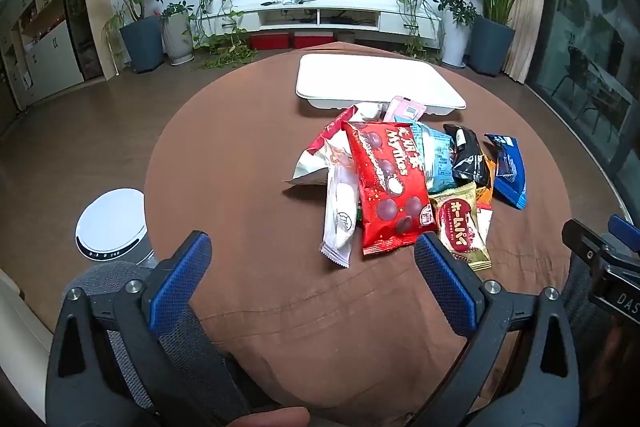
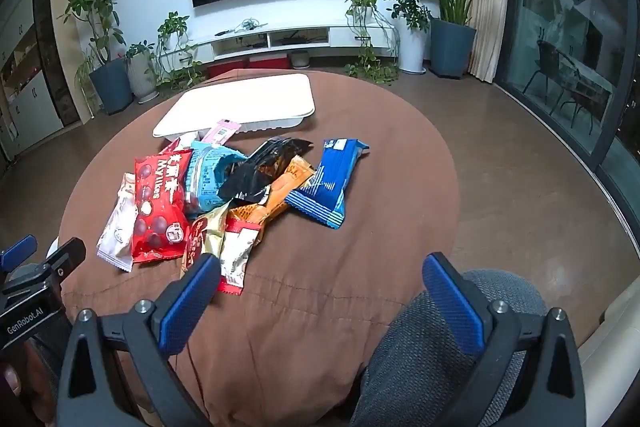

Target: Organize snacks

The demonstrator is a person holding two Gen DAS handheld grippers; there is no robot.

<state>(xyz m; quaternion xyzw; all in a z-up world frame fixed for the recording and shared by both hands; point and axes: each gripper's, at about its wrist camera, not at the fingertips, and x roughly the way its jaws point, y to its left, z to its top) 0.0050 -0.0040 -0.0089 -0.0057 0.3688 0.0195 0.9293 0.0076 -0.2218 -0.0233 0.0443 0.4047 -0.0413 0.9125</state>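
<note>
A pile of snack packets lies on a round table with a brown cloth [image 1: 248, 163]. On top is a red Mylikes bag [image 1: 386, 187], also in the right wrist view [image 2: 162, 203]. Beside it lie a white packet [image 1: 340, 215], a gold packet [image 1: 460, 227], a black packet [image 2: 266, 167] and a blue packet [image 2: 328, 183]. A white tray [image 1: 376, 83] stands behind the pile, also in the right wrist view [image 2: 244, 107]. My left gripper [image 1: 312, 267] is open and empty, near the pile's front edge. My right gripper [image 2: 320, 283] is open and empty, in front of the pile.
A grey chair back [image 2: 440, 355] sits at the table's near edge. A white round bin [image 1: 110, 223] stands on the floor to the left. A TV console, plants and a glass door line the room beyond the table.
</note>
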